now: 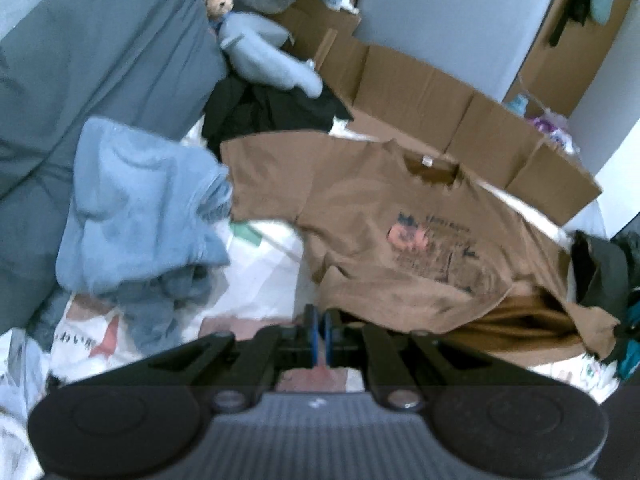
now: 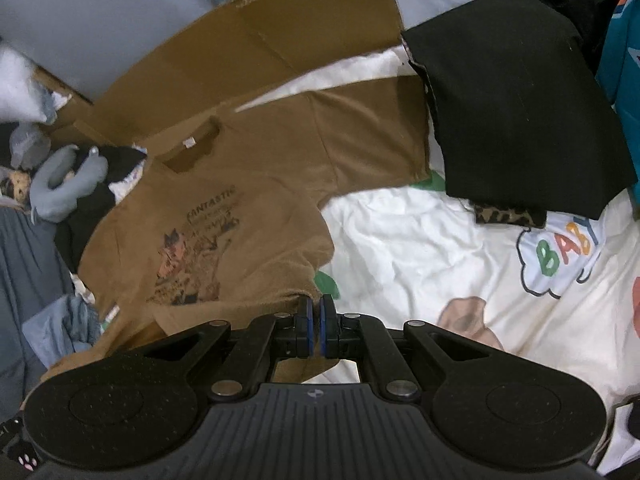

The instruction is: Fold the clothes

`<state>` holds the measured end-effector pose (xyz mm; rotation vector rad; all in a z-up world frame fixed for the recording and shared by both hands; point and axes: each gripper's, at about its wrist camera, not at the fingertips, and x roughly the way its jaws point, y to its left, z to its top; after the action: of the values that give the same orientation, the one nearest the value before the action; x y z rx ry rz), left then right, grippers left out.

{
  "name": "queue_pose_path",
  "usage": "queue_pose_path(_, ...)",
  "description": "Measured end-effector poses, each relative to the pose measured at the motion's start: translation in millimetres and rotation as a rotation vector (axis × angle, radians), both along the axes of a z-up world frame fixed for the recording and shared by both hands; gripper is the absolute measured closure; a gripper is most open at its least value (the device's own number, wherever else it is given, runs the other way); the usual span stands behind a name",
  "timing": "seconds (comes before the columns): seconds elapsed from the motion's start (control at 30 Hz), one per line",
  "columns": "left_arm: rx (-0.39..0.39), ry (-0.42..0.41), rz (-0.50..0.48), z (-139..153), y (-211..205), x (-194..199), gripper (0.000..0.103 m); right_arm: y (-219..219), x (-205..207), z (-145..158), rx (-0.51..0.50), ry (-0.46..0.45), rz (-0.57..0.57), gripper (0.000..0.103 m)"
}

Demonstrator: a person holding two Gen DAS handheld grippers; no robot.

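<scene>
The brown T-shirt (image 2: pixel 256 184) is lying print-up on the white printed bedsheet (image 2: pixel 420 248), collar toward the cardboard (image 2: pixel 256 36); the right claw (image 2: pixel 316 312) is pinching its bottom hem, and the left claw (image 1: pixel 319 322) is closed at the hem's other end, though whether it is holding cloth is unclear; both should be travelling level toward the collar, keeping the hem taut and clear of the folded black garment (image 2: pixel 516 112).
</scene>
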<state>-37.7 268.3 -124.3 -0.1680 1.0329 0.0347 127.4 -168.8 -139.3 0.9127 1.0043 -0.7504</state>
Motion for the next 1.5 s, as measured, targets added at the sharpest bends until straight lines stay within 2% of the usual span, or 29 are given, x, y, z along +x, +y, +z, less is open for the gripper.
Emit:
queue_pose_path(0.13,0.03,0.064,0.013,-30,5,-11,0.1,2,-13,-23,0.029,0.049,-0.008,0.102)
queue_pose_path(0.5,0.115,0.225,-0.025,-117,15,-29,0.1,11,-43,-103,0.091,0.222,-0.023,0.102)
queue_pose_path(0.63,0.166,0.242,-0.057,-136,15,-32,0.1,13,-44,-119,0.083,0.257,-0.018,0.102)
queue_pose_path(0.73,0.19,0.26,-0.072,-148,15,-28,0.1,10,-43,-124,0.06,0.246,-0.032,0.102)
queue_pose_path(0.9,0.181,0.281,-0.075,-160,11,-23,0.1,8,-50,-123,0.029,0.2,-0.128,0.096)
queue_pose_path(1.0,0.169,0.286,-0.072,-162,11,-19,0.1,11,-59,-119,0.046,0.142,-0.183,0.093)
queue_pose_path(1.13,0.164,0.283,-0.078,-163,10,-16,0.1,24,-76,-114,0.047,0.115,-0.272,0.074)
queue_pose_path(1.17,0.161,0.283,-0.078,-164,10,-15,0.1,28,-79,-115,0.051,0.119,-0.282,0.073)
queue_pose_path(1.27,0.156,0.288,-0.08,-166,12,-14,0.1,43,-85,-123,0.067,0.14,-0.255,0.073)
queue_pose_path(1.5,0.152,0.296,-0.08,-169,13,-15,0.1,67,-80,-143,0.083,0.148,-0.112,0.073)
